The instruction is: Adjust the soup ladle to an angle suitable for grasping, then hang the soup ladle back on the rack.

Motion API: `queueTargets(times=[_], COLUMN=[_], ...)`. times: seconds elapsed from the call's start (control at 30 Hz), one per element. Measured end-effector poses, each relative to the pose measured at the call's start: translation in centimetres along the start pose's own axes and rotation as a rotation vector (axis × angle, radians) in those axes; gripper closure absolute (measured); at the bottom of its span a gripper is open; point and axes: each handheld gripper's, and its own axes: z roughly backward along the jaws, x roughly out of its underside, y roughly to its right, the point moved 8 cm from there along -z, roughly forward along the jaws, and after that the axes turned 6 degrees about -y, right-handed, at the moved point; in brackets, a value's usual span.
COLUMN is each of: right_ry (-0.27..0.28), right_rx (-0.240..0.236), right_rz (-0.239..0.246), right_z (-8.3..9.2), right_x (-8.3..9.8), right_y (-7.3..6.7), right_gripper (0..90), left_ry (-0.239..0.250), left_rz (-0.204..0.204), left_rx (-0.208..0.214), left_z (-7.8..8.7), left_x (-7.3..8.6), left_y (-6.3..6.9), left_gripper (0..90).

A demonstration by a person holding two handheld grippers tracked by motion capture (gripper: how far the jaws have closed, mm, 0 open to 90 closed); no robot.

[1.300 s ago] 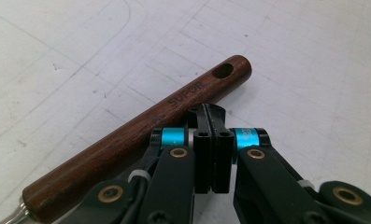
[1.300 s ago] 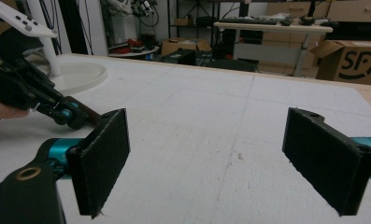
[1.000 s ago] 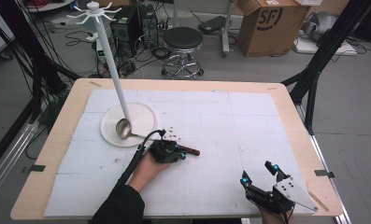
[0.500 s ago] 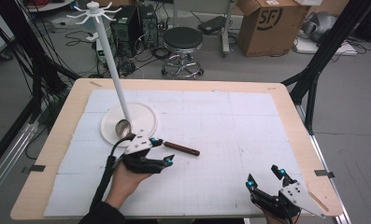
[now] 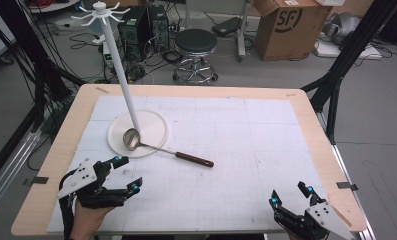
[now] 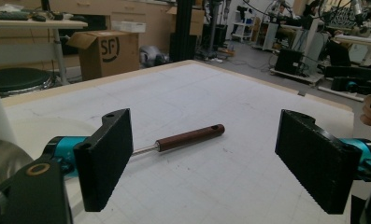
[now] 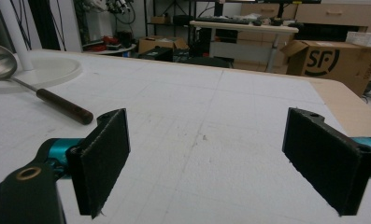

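left tongs point(image 5: 124, 174) had just been opening, empty, withdrawn to lower left | ladle point(image 5: 158, 147) released, bowl on stand base point(image 5: 156, 125) | right tongs point(image 5: 292, 196) spread, empty

Ladle point(image 5: 162, 150) — shiny metal bowl, glossy dark wood handle; stand base point(image 5: 153, 131) smooth white plastic; tabletop point(image 5: 266, 145) — matt, scuffed white.

A research lab or workshop: around the gridded bench point(image 5: 266, 130) stand black camera-rig poles point(image 5: 353, 47), trailing floor cables point(image 5: 81, 42), computer towers point(image 5: 148, 25), a round stool point(image 5: 196, 42) and a cardboard shipping box point(image 5: 291, 25), with equipment-laden desks point(image 7: 244, 25) beyond it.
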Motion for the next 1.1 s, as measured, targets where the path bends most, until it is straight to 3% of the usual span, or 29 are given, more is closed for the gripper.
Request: queueTargets(times=[0.33, 0.53, 0.67, 0.73, 0.8, 0.87, 1.0, 1.1], right_ry=[-0.001, -0.001, -0.009, -0.011, -0.012, -0.014, -0.012, -0.010], right_rx=[-0.014, -0.014, -0.015, -0.012, -0.011, -0.009, -0.007, -0.012], right_rz=[0.012, 0.011, 0.010, 0.007, 0.007, 0.007, 0.002, 0.004], right_z=[-0.1, -0.1, -0.2, -0.2, -0.3, -0.4, -0.3, -0.3], right_x=[-0.1, -0.1, 0.1, 0.1, 0.1, 0.2, 0.2, 0.1], right_y=[-0.3, -0.3, -0.3, -0.2, -0.2, -0.2, -0.1, -0.1], right_gripper=[14.2, 14.3, 14.3, 14.2, 14.3, 14.3, 14.3, 14.3], left_ry=[-0.051, -0.041, -0.074, -0.117, -0.193, -0.214, -0.242, -0.296], left_rz=[-0.019, -0.025, -0.070, -0.105, -0.136, -0.160, -0.206, -0.257], left_rx=[0.003, 0.021, 0.052, 0.080, 0.134, 0.155, 0.172, 0.166], left_z=[-1.2, -1.3, -2.3, -3.2, -4.7, -5.7, -7.5, -8.9], left_x=[1.4, 1.0, -0.7, -1.2, -1.4, -1.8, -2.7, -3.0], left_y=[0.4, 0.6, 0.0, -0.2, -0.4, -0.5, -0.6, -0.7], left_gripper=[20.7, 22.7, 23.4, 25.1, 25.6, 25.9, 26.2, 26.5])
